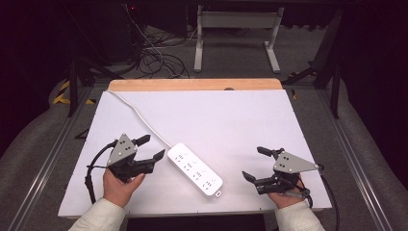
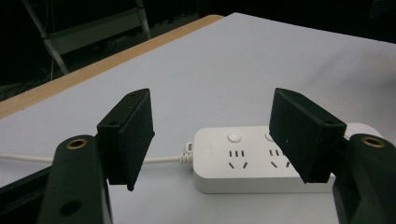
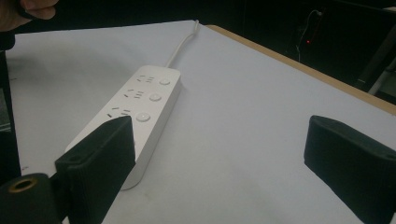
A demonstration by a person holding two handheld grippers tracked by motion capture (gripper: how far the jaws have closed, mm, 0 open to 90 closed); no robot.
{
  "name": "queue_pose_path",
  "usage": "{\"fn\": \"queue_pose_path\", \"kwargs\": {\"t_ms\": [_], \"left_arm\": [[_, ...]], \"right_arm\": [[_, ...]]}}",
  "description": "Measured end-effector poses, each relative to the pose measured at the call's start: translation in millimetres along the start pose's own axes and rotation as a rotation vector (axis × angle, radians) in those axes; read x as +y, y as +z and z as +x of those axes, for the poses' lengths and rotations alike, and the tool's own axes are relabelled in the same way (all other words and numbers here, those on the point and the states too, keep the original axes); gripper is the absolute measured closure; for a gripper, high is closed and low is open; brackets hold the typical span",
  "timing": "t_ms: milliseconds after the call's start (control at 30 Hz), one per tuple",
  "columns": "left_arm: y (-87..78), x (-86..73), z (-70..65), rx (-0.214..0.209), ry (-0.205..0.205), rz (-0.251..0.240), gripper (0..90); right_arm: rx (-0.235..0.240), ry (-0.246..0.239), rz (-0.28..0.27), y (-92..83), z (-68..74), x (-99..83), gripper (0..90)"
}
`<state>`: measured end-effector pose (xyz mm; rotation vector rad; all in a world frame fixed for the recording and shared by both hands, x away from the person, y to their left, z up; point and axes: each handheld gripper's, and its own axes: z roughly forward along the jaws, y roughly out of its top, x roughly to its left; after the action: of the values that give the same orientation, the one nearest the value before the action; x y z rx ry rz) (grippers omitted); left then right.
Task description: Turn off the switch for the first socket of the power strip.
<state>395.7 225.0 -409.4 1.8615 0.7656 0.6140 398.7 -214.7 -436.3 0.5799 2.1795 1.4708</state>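
A white power strip (image 1: 195, 169) lies diagonally on the white tabletop (image 1: 216, 115), its white cable (image 1: 137, 111) running off to the far left corner. My left gripper (image 1: 150, 148) hovers just left of the strip's cable end, open and empty. In the left gripper view the power strip (image 2: 243, 158) sits between and beyond the spread jaws. My right gripper (image 1: 256, 164) is to the right of the strip, open with nothing in it. The right gripper view shows the power strip (image 3: 140, 109) stretching away behind the left jaw.
A wooden strip (image 1: 195, 84) borders the table's far edge. Beyond it stand a white metal frame (image 1: 235, 29) and tangled cables (image 1: 154, 53) on the floor. Metal rails (image 1: 48, 159) run along both sides of the table.
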Motion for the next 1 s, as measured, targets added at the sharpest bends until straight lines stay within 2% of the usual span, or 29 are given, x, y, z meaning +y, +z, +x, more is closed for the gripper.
{"fn": "queue_pose_path", "kwargs": {"t_ms": [267, 333, 433, 467, 500, 533, 567, 600, 733, 767, 800, 833, 867, 1000], "left_arm": [[10.3, 7.3, -3.6, -0.033, 0.014, 0.014, 35.4], [9.3, 9.8, -4.1, -0.046, 0.026, 0.022, 39.7], [8.0, 12.9, -3.3, -0.081, 0.013, 0.028, 45.5], [8.4, 14.2, -2.6, -0.092, 0.009, 0.034, 49.0], [10.5, 17.5, -0.7, -0.123, 0.005, 0.057, 54.1], [10.5, 17.5, -0.7, -0.123, 0.005, 0.057, 56.8], [11.5, 19.3, 0.5, -0.139, 0.005, 0.063, 56.8], [13.7, 22.6, 1.2, -0.158, 0.000, 0.084, 64.1], [17.5, 27.2, 0.7, -0.175, 0.005, 0.117, 74.1], [18.6, 28.3, 0.5, -0.175, 0.010, 0.125, 74.1], [21.2, 30.0, 0.7, -0.187, 0.013, 0.138, 78.5], [21.2, 30.0, 0.7, -0.187, 0.013, 0.138, 79.6], [23.1, 31.0, 1.7, -0.209, 0.003, 0.145, 80.2], [27.2, 33.1, 4.1, -0.224, -0.002, 0.171, 83.7]], "right_arm": [[0.002, 0.000, -0.001, -0.2, 0.1, 0.1, 9.3], [0.004, 0.000, -0.002, -0.3, 0.1, 0.0, 9.3], [0.007, 0.002, -0.002, 0.1, -0.4, -0.3, 9.3], [0.007, 0.002, 0.000, 0.4, -0.4, -0.4, 9.3], [0.010, 0.001, 0.000, 0.6, -0.3, -0.4, 9.3], [0.008, 0.000, 0.002, 0.5, 0.0, -0.2, 9.3], [0.008, 0.000, 0.002, 0.5, 0.0, -0.2, 9.3], [0.011, -0.003, 0.000, 0.6, 0.3, -0.2, 9.4], [0.013, 0.002, 0.003, 0.9, -0.1, -0.4, 9.4], [0.013, 0.002, 0.003, 0.9, -0.1, -0.4, 9.4], [0.012, 0.002, 0.003, 0.9, -0.4, -0.5, 9.5], [0.012, 0.002, 0.003, 0.9, -0.4, -0.5, 9.5], [0.014, 0.003, 0.002, 0.7, -0.2, -0.5, 9.4], [0.014, 0.002, 0.001, 0.6, -0.1, -0.4, 9.4]]}}
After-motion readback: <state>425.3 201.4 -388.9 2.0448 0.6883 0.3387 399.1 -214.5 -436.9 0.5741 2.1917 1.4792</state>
